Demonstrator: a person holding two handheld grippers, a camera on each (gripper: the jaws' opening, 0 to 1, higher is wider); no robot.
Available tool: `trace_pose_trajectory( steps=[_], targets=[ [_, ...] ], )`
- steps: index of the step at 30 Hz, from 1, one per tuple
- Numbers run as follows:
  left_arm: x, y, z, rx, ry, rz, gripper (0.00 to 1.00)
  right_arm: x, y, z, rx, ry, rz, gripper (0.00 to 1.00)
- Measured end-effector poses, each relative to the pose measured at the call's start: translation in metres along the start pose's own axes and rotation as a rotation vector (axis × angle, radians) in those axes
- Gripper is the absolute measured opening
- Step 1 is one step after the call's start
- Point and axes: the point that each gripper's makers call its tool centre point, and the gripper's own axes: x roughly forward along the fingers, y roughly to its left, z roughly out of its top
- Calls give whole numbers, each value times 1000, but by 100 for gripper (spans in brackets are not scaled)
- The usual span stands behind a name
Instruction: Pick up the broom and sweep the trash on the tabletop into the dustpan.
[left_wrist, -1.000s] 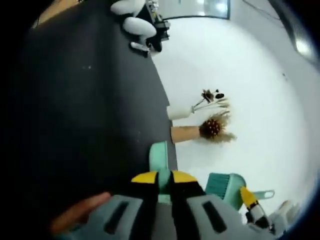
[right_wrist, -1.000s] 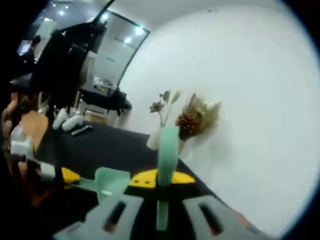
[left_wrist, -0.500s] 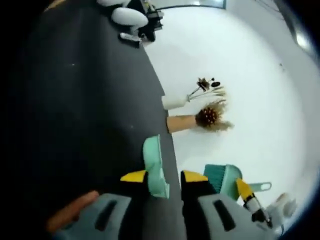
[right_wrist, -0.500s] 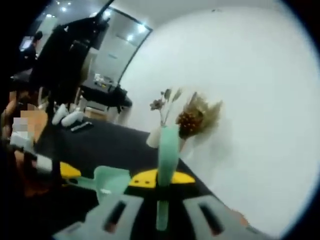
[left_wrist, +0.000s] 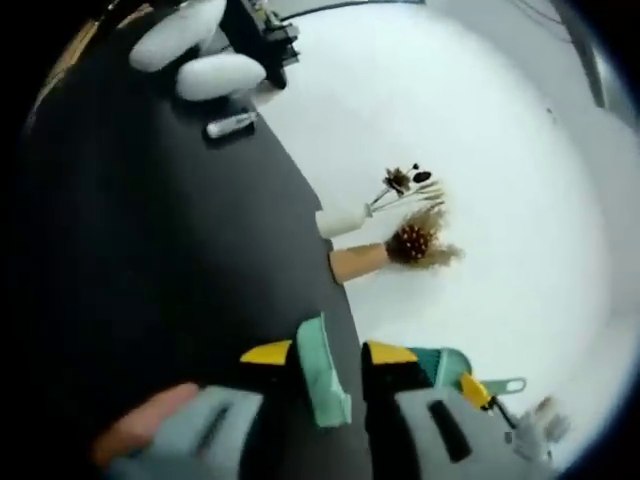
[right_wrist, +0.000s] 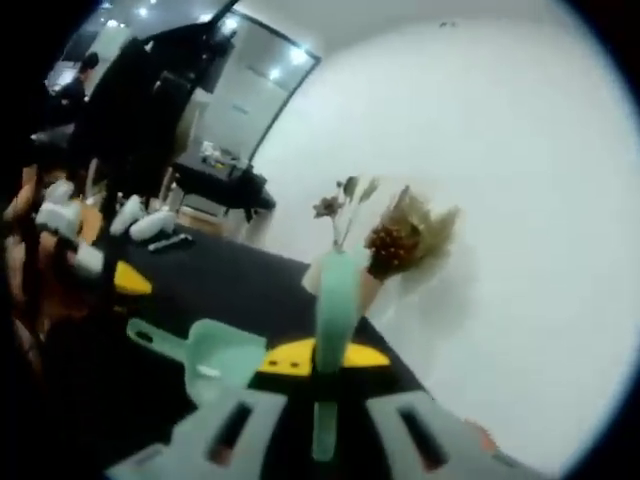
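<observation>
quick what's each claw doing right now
Left claw: open, its jaws either side of the mint-green dustpan, not clamped.
Right claw: shut on the mint-green broom handle.

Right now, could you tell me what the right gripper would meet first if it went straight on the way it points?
Probably the vases of dried flowers standing by the white wall, ahead of the broom handle held in the right gripper; depth is unclear.
</observation>
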Motion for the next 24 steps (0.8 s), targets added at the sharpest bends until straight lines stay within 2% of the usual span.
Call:
trace_pose_trajectory(
  steps=[4, 5, 6, 8, 9, 10, 11, 14, 15, 16, 17, 18, 19, 20, 22, 24],
  targets=[
    [8, 2, 15, 38, -9, -16, 23, 6, 18, 0, -38, -6, 49, 6],
    [11, 1, 13, 78, 13, -33, 23, 11, 18, 7, -57, -7, 56, 6],
    [14, 1, 4, 110, 75, -42, 25, 12, 22, 9, -86, -10, 61, 6],
    [20, -8, -1, 123, 108, -111, 28, 13, 27, 10, -111, -16, 67, 6],
    [23, -10, 1, 151, 106, -129, 29, 14, 29, 12, -138, -19, 76, 6],
    [26, -8, 6, 165, 97, -120, 29, 15, 30, 12, -144, -18, 76, 6],
    [31, -8, 12, 203, 75, -123, 28, 17, 31, 12, -142, -16, 76, 6],
    [41, -9, 19, 271, 55, -142, 24, 25, 37, 11, -145, -17, 92, 6],
    [44, -11, 18, 288, 52, -168, 24, 36, 41, 13, -149, -19, 109, 6],
    [46, -16, 12, 290, 76, -219, 24, 45, 49, 9, -197, -9, 142, 6],
    [45, -21, 1, 279, 117, -295, 24, 52, 50, 6, -231, 0, 139, 6],
    [42, -19, 0, 323, 128, -267, 26, 57, 53, 3, -265, -6, 137, 6],
    [38, -33, 6, 404, 65, -337, 27, 62, 56, 1, -289, -3, 141, 6],
    [35, -36, 3, 422, 60, -362, 28, 69, 59, -1, -316, 4, 161, 6],
    [31, -36, -9, 500, 102, -380, 29, 81, 62, -6, -339, 16, 181, 6],
    [33, -36, -5, 481, 87, -369, 29, 90, 61, -11, -317, 25, 179, 6]
  ],
)
